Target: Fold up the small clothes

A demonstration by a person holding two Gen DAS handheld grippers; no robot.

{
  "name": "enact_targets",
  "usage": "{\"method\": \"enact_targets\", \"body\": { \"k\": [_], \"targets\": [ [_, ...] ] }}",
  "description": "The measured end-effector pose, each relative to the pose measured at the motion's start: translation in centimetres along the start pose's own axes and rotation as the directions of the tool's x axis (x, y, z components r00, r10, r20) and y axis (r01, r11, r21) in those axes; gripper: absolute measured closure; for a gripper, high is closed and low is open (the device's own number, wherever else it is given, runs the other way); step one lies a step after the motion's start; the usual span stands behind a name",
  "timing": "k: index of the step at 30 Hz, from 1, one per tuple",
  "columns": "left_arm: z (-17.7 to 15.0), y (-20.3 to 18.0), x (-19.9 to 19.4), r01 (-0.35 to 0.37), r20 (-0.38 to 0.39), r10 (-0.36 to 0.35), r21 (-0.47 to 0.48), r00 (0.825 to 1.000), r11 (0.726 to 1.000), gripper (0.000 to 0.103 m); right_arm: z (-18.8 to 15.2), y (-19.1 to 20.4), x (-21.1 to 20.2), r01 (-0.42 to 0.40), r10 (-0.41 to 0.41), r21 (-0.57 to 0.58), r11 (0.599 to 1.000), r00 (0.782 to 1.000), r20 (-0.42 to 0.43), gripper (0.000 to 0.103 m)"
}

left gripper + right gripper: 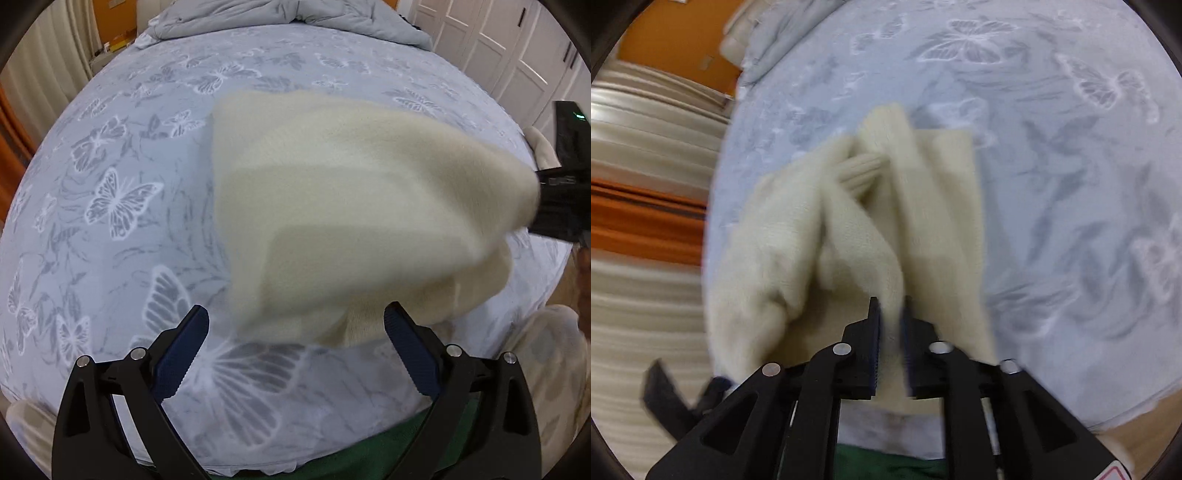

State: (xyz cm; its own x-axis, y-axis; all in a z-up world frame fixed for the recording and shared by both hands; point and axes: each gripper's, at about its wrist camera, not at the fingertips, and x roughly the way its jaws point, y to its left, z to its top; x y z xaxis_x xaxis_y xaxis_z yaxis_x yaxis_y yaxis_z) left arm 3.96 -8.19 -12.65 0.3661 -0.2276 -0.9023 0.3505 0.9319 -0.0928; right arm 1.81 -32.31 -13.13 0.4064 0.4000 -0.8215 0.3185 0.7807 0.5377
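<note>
Cream knit [354,221], soft and fuzzy, looks like a small sweater, half lifted off the bed [122,236] with one end hanging from the right gripper [891,325] and the rest draped back onto the butterfly sheet. Ribbed cuff or hem [862,170] poking out of the bunched folds in the right wrist view. Probably light, floppy, zero stiffness, so will sag and double over wherever not supported; not slippery, plush enough for the ridged fingers [874,339] to bite well. Right fingers clenched on a pinch of the fabric, cloth clearly squeezed between them. Left gripper [295,354] released, blue fingers [183,354] spread wide with nothing between, hovering just off the near edge of the knit. Best bet for a second hold: the loose near corner or hem just ahead of the left fingers, grabbing an edge rather than the middle so the thing can be stretched flat. Loads of open bed beyond and to the left, nothing in the way there. Rumpled grey duvet [295,18] well apart at the far end. Near bed edge close under both grippers though, with something green [369,454] below it, so worth keeping the knit from sliding off that side. Everything a bit blurry, so exact layering of folds hard to tell.
</note>
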Motion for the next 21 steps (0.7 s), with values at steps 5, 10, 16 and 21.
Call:
{"method": "enact_targets", "body": {
  "k": [5,10,16,21],
  "targets": [
    [-0.4,0.3,0.2,-0.010,-0.014,0.010,0.005,1.000,1.000,0.010,1.0,4.7,-3.3,0.029,-0.009,-0.110,0.994,0.984,0.177,0.041],
    [-1.2,1.2,0.6,-0.031,-0.029,0.031,-0.018,0.999,0.999,0.010,3.3,6.4,1.3,-0.021,0.021,-0.133,0.991,1.000,-0.004,0.039],
    [-0.9,1.5,0.5,-0.044,-0.018,0.043,-0.016,0.999,0.999,0.011,1.2,8.6,3.7,-0.079,0.080,-0.163,0.983,0.997,-0.004,0.095],
    [-1.0,1.8,0.2,-0.015,-0.010,0.015,-0.031,1.000,0.999,0.011,0.7,8.1,-4.7,-0.013,0.061,-0.214,0.977,0.974,0.218,0.095]
  ]
}}
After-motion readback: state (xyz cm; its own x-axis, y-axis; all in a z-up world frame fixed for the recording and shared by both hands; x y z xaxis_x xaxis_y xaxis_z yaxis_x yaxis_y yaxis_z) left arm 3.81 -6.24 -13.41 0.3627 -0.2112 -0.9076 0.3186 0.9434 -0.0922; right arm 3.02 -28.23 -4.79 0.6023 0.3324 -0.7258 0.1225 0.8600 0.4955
